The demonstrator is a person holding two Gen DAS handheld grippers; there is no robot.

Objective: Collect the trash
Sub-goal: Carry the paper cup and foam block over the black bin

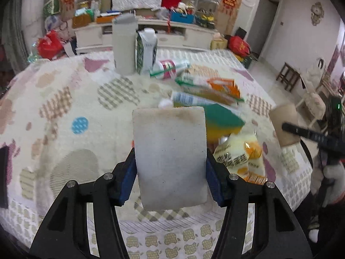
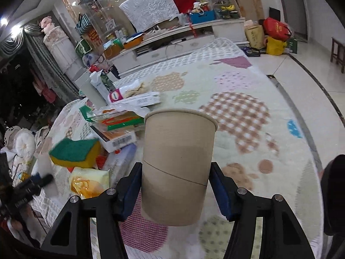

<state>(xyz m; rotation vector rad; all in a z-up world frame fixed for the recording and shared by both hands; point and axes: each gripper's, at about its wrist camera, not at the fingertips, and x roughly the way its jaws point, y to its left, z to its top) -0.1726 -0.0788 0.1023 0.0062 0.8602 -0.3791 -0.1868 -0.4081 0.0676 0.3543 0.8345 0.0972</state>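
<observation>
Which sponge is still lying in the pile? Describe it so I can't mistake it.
On the patterned tablecloth, look at the heap of wrappers and boxes. At its near edge lies a thick block sponge with a green scouring top and yellow foam beneath, beside a yellow snack bag. It is the only soft two-coloured block; its neighbours are flat packets.

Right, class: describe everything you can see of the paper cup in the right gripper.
The paper cup is plain brown-beige card with a rolled rim and a thin dark line slanting across its side. It looks undented. It is held upright, mouth up, lifted above the patterned cloth, with the right gripper shut on its lower half, a blue-padded finger pressing each side. Nothing else touches it; its inside is hidden.
</observation>
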